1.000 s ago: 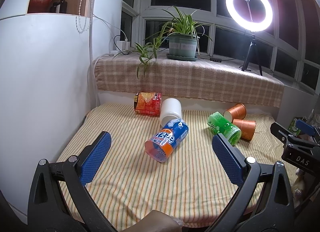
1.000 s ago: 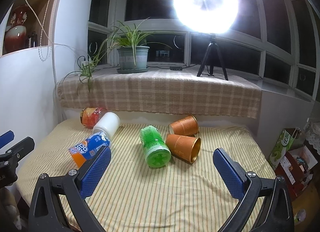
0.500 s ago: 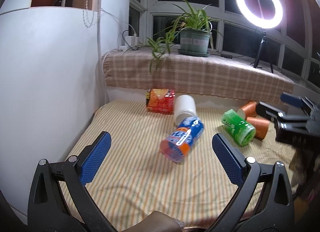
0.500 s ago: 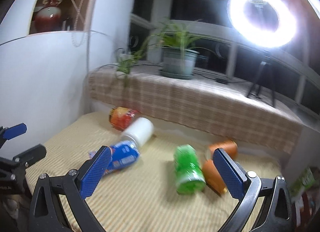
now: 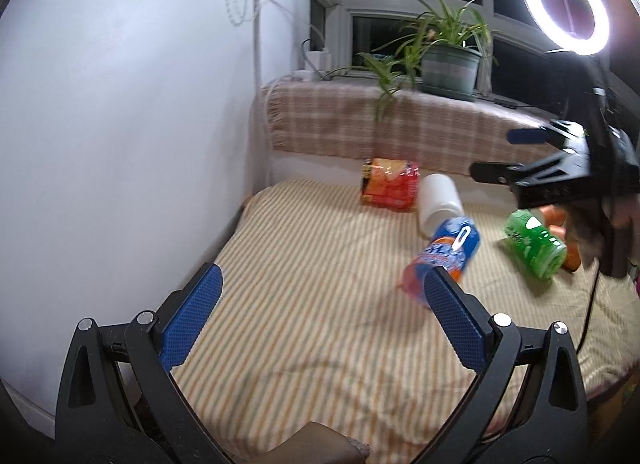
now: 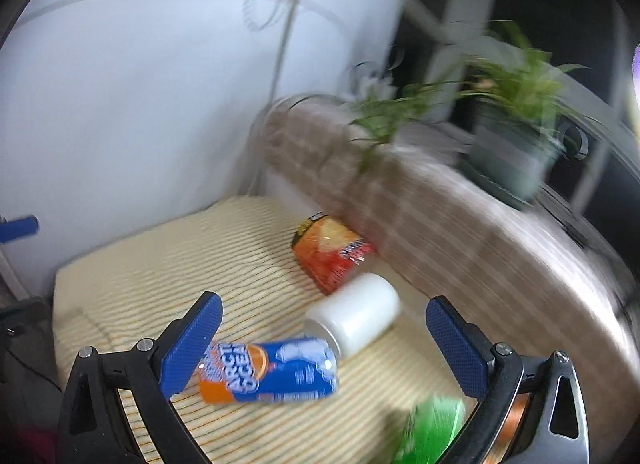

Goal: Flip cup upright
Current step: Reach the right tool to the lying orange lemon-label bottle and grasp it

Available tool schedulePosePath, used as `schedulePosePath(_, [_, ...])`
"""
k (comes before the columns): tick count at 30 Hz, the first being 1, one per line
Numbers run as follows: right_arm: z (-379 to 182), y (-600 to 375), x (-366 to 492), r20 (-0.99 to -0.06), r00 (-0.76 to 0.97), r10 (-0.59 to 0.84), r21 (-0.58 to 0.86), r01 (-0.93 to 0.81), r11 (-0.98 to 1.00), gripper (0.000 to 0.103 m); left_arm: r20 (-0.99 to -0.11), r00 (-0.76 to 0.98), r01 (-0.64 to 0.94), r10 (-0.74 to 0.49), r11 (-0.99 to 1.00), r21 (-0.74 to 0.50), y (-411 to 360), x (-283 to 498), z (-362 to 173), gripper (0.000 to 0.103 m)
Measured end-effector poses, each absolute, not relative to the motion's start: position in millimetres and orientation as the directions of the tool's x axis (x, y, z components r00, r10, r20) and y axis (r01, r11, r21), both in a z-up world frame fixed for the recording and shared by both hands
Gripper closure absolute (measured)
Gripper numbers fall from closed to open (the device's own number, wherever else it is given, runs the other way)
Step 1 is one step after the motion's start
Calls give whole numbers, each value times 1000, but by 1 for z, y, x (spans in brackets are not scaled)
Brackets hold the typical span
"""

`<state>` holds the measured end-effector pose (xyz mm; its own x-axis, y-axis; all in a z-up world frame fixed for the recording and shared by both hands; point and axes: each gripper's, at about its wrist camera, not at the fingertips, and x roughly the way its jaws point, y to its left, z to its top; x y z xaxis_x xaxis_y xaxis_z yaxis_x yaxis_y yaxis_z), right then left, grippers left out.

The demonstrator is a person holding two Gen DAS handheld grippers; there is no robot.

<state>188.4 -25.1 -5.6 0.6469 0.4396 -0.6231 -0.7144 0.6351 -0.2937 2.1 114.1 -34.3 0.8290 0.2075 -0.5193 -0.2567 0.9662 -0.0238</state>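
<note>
Lower frame, both wrist views: the left gripper (image 5: 320, 320) and the right gripper (image 6: 322, 338) each have their jaws spread wide apart and hold nothing.

Centre of the right wrist view: the blue-and-orange cup (image 6: 268, 370) lies on its side on the striped cloth (image 5: 312, 304), its far end touching the white cup (image 6: 356, 320), also on its side. The lower right of this view shows the green cup (image 6: 432, 436) only as a blur.

Beyond these, the red-orange cup (image 6: 330, 250) lies at the foot of the checked ledge (image 5: 420, 132).

Judged step: approach to one toppled cup, probably the blue-and-orange one. Procedure: straddle the cup body across its width, clear of the white cup. Close firmly without crushing the wall. Lift before rotating, so that the rim does not drag on the soft cloth.
</note>
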Motion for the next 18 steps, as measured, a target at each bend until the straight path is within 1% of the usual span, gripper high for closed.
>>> schedulePosePath(6, [-32,20,233,-710,596,375,-358,-765,536,0,-547,807,-289,221,956,-40,136,0,-44,1])
schedulePosePath(9, [-52,45,254,-741,592,316,-424,-778,463,1,-556,799,-306,227,951,-52,148,0,-46,1])
schedulePosePath(13, [-71,67,270,-762,591,264,-469,-785,404,2,-567,789,-331,239,941,-64,161,2,-51,1])
schedulePosePath(16, [-85,83,279,-752,625,211,-541,-767,345,2,-576,779,-349,246,935,-72,170,3,-56,1])
schedulePosePath(18, [-91,91,286,-749,636,187,-563,-760,325,2,-584,772,-357,250,931,-74,175,5,-59,1])
